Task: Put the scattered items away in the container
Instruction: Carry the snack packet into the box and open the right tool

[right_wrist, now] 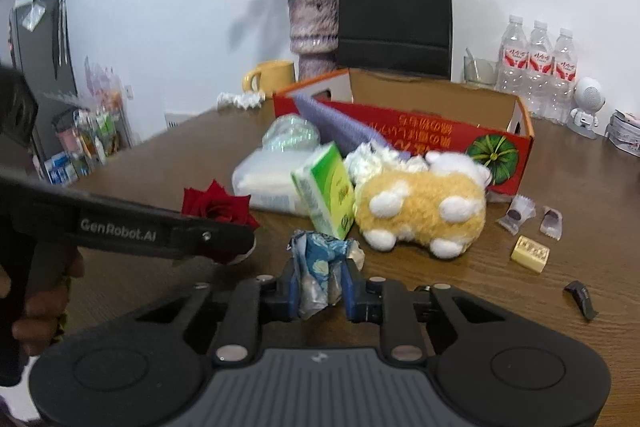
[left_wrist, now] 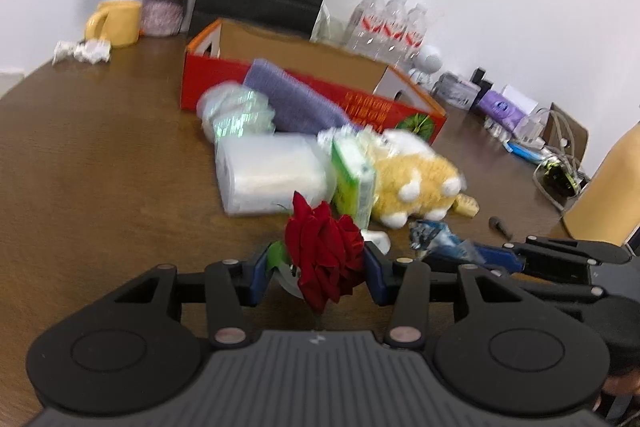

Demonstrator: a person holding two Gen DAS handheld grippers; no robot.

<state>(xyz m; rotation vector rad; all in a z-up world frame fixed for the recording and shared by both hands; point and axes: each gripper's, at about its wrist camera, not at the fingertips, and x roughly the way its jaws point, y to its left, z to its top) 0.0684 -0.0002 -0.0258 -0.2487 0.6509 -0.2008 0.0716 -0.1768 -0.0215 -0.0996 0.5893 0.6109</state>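
Left hand-held gripper point(left_wrist: 316, 277) clamping rose point(left_wrist: 324, 251), right hand-held gripper point(right_wrist: 320, 289) clamping wrapper point(right_wrist: 318, 267)

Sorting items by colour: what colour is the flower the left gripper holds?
Deep red rose, clearest in the left wrist view.

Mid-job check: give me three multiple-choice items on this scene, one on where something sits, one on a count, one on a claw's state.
1. Where is the plush toy?
A. inside the red box
B. on the table in front of the red box
C. in the vase

2. How many water bottles stand by the wall?
A. one
B. three
C. six

3. What is the left claw doing?
A. gaping empty
B. shut on a mug
C. shut on the red rose

Answers:
1 B, it lies on the wood before the red box.
2 B, three caps show.
3 C, the red rose sits pinched between its fingers.
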